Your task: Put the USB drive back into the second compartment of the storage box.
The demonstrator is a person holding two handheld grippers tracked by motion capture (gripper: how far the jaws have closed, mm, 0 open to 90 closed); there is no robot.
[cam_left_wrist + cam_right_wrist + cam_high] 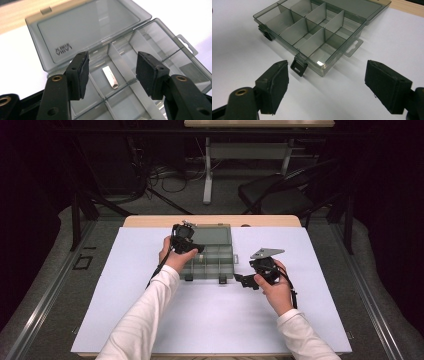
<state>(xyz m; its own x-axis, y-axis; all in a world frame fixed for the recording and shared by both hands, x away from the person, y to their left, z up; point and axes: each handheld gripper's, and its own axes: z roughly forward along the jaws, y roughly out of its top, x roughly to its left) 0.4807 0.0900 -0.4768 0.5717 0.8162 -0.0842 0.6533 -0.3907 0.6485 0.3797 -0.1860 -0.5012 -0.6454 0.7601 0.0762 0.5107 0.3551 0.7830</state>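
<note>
A smoky clear plastic compartment box [220, 262] lies open on the white sheet, its lid [87, 27] folded flat to the far side. A small silver metal clip [110, 77] rests in one middle compartment. My left gripper [196, 248] hovers over the box's left part. In the left gripper view, the left gripper [112, 66] is open, with the clip lying below the gap between its jaws. My right gripper [243, 280] is held just off the box's front right corner. Seen in the right gripper view, the right gripper [327, 75] is open and empty, facing the box [312, 27] and its black latch [299, 66].
The white sheet [210, 320] covers most of the wooden table [150, 221]. A hang tab [353, 47] sticks out from the box's right side. Beyond the table stand a dark chair [280, 195] and a desk's legs [207, 170] among cables.
</note>
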